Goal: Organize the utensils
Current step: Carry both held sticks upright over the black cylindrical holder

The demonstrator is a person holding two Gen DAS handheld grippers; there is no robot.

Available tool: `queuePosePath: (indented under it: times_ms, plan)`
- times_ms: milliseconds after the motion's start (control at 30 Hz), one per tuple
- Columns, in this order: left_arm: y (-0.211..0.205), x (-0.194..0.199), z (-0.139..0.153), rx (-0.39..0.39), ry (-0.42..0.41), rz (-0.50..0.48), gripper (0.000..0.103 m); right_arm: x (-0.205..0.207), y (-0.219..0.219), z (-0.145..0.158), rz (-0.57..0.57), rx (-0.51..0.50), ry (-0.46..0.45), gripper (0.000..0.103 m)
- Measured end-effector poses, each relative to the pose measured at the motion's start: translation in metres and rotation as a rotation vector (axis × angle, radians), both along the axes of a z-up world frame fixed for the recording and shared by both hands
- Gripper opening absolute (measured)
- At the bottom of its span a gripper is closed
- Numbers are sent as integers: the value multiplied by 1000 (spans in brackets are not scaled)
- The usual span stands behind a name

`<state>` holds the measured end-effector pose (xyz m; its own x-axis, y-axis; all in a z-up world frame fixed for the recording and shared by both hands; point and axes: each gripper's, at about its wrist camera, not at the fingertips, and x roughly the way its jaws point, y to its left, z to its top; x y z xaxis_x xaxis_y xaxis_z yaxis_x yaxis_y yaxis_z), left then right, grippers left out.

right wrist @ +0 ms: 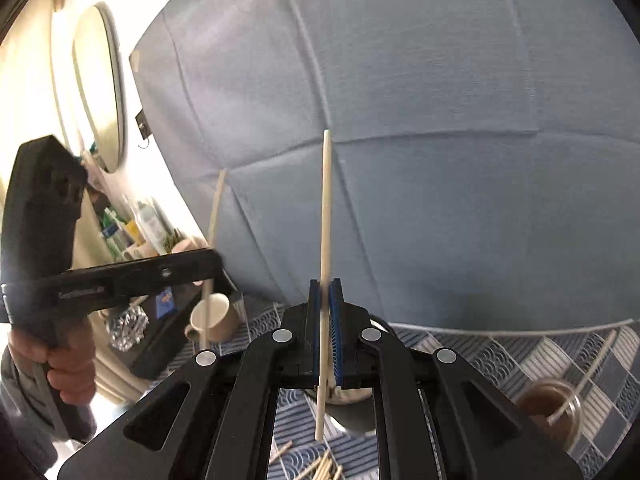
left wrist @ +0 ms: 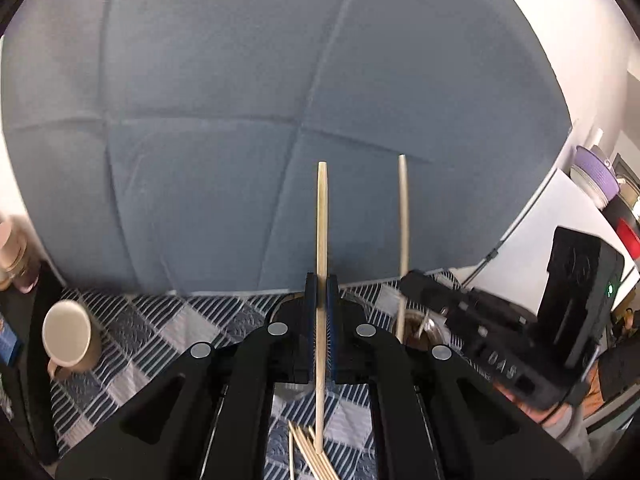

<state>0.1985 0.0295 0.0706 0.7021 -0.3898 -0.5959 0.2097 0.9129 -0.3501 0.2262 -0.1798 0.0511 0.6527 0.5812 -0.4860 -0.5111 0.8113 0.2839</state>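
Wooden chopsticks are the things in hand: the left hand-held gripper [left wrist: 321,292] is clamped on one pale chopstick [left wrist: 322,240], which runs up between its blue pads [left wrist: 310,308] and sticks out well past them, its lower end hanging just above the loose bundle of chopsticks [left wrist: 308,452] on the checked cloth of the surface [left wrist: 132,320]. The right hand-held gripper [right wrist: 325,300] is clamped the same way on a second chopstick [right wrist: 325,220], gripped low on its length, with more loose sticks [right wrist: 320,468] below it.

Judging from the task, the step is carrying each stick to a holder. The brown glass cup [right wrist: 550,408], ahead and to the right of the right hand-held gripper, already has one stick [right wrist: 588,376] leaning in it, so it looks the likely target; the beige mug [left wrist: 70,336] stands well off to the left of the left hand-held gripper.

To do it well, keep both sticks near upright, bring the lower tip over the rim before lowering, and release only once the tip is inside. Long free ends swing easily, so keep the two hand-held grippers apart and move one at a time over the cup
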Motion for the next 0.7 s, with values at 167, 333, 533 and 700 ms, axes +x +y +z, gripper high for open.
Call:
queuePosePath:
  times_ms: [167,333,533,700]
  plan:
    - [-4,34,-10,-49,-28,-8,5,25,8,-10,8,12,2,5]
    - [-11,56,-22,-35,-67,-1,5,48,7,-27,-4,38,17,5]
    - [-15,76,-47,-35,-71,-9,5,64,7,-49,-25,41,54,5]
    - [-18,86,-69,-15,-44,-18,5,67,4,-68,-36,20,90,6]
